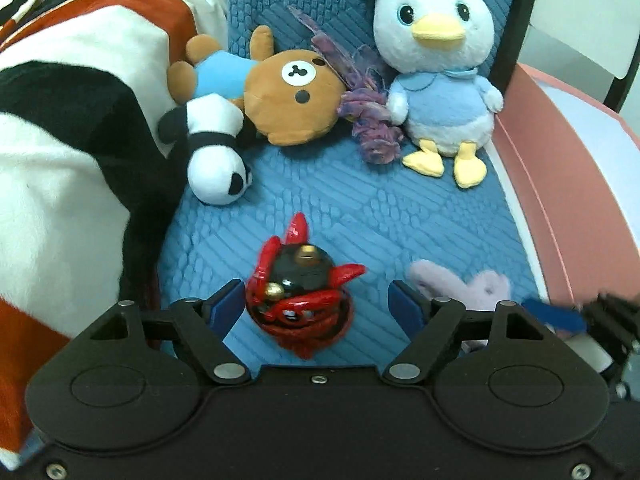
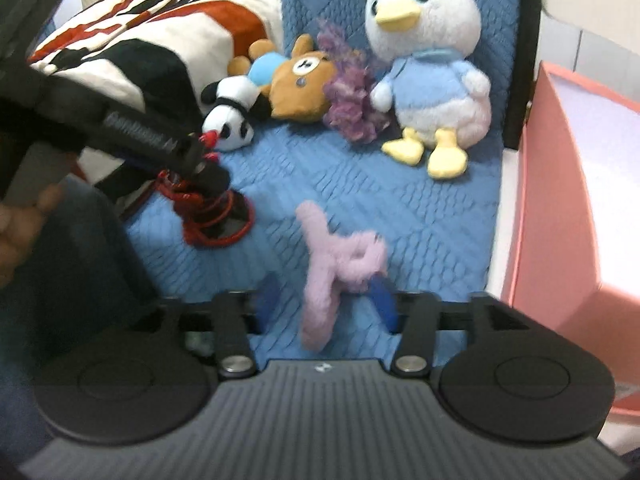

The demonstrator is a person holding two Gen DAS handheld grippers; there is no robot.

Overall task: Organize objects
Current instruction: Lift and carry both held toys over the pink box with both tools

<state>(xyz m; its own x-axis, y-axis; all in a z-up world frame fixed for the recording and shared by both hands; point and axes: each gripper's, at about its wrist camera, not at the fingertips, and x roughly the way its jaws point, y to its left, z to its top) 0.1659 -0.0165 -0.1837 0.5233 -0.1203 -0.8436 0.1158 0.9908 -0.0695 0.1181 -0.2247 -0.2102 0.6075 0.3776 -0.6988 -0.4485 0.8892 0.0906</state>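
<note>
Only the right wrist view shows a hand at nine o'clock gripping the left gripper, which hangs over the red and black toy; the left wrist view shows that toy lying between the left gripper's wide-spread jaws, the pads clear of it. The right gripper is wide too, the pink fuzzy toy loose between its fingers, one blue pad close to it. At three o'clock stands a pink box; its inside cannot be made out. On the blue quilted mat, from ten to one o'clock, lie a patterned pillow, panda, brown bear, purple yarn toy and upright duck.
</note>
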